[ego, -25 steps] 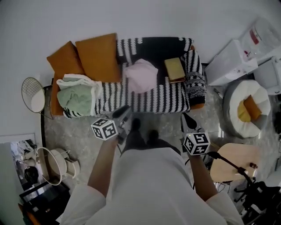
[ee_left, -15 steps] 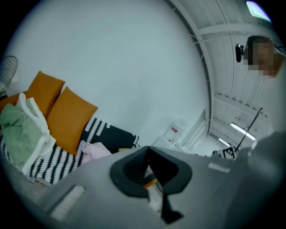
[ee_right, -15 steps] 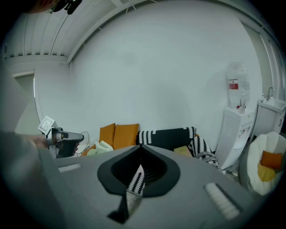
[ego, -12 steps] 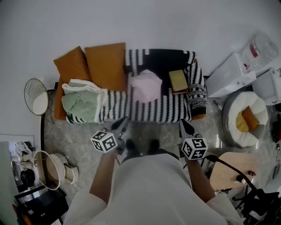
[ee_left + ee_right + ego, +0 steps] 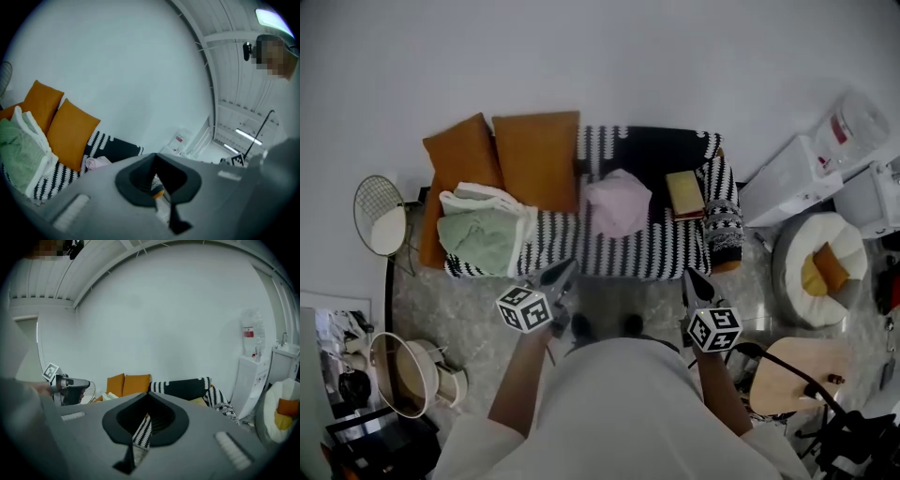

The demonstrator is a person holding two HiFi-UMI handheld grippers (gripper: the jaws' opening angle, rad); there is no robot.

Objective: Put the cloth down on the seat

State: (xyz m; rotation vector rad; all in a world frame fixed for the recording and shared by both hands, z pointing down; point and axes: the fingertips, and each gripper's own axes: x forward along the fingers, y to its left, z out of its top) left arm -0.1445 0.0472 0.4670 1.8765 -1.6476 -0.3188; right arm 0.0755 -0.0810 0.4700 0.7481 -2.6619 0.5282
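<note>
A pink cloth [image 5: 617, 202] lies bunched on the seat of the black-and-white striped sofa [image 5: 666, 246], near its middle. It also shows small in the left gripper view as the pink cloth [image 5: 97, 162]. My left gripper [image 5: 565, 270] hangs over the floor at the sofa's front edge, left of the cloth, shut and holding nothing. My right gripper [image 5: 694, 278] is at the front edge further right, also shut and holding nothing. Neither touches the cloth. In their own views the left gripper [image 5: 154, 157] and right gripper [image 5: 149, 394] point toward the sofa.
Two orange pillows [image 5: 536, 157] lean at the sofa's back left, with a green and white blanket [image 5: 483, 230] in front of them. A book [image 5: 684, 193] lies on the right of the seat. A wire stand [image 5: 377, 216], a white pouf [image 5: 825, 246] and a wooden stool [image 5: 792, 364] flank me.
The sofa has slid lower in the head view and more bare wall shows above it. Both grippers stay before the sofa's front edge. The pink cloth has not moved.
</note>
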